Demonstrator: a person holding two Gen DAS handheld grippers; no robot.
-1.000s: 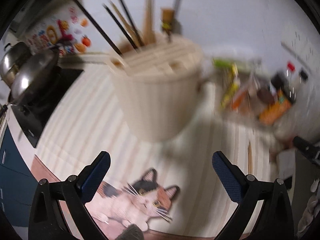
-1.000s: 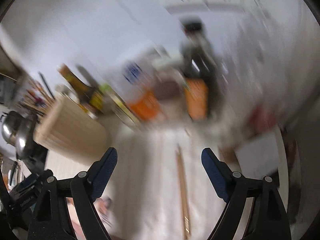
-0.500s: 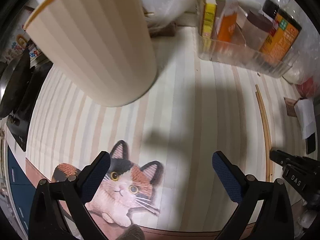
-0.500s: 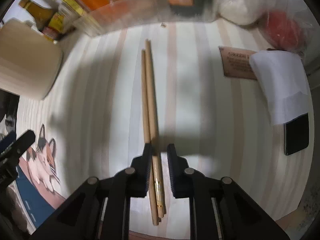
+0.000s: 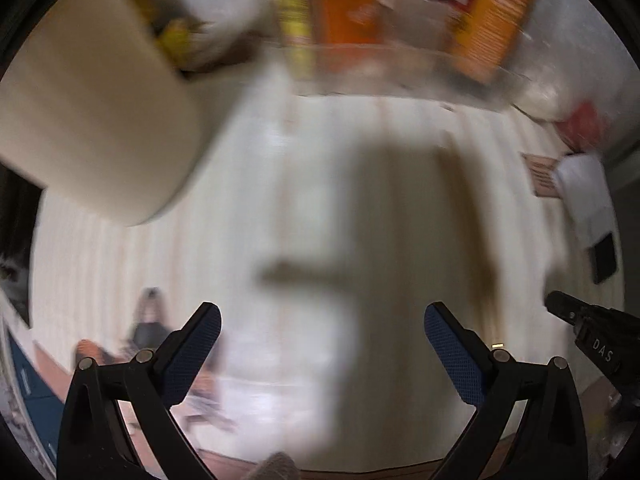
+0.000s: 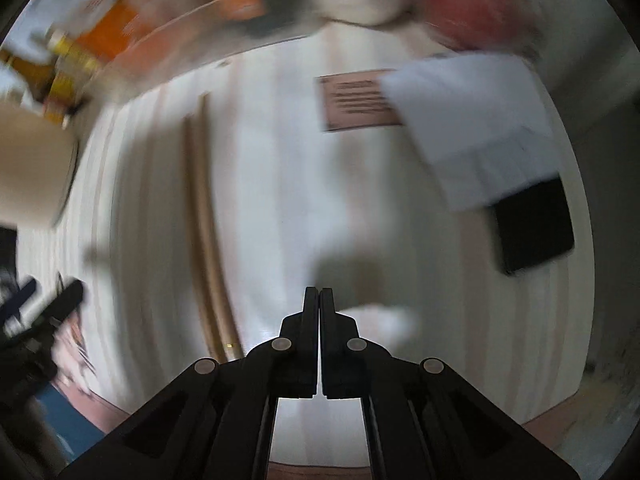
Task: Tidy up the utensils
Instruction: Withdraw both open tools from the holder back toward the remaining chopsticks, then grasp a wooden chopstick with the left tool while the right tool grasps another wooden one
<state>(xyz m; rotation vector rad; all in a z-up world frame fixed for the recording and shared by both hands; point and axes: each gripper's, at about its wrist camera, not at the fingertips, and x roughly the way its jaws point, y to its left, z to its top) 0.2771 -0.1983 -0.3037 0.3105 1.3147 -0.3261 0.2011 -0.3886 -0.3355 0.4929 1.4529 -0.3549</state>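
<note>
A pair of wooden chopsticks lies flat on the striped mat, blurred, to the left of my right gripper. That gripper points straight down at the mat with its pads pressed together and nothing visible between them. In the left wrist view the chopsticks show as a brown streak ahead and right of my left gripper, which is wide open and empty. The cream ribbed utensil holder stands at the upper left, also seen at the left edge as the holder.
A clear bin of packets and bottles lines the back. A brown card, white paper and a black phone lie to the right. A cat picture marks the mat's near left corner.
The right jaws went from wide open to fully shut; the chopsticks, between them half a second ago, now lie to their left. Both grippers dropped closer to the mat.
</note>
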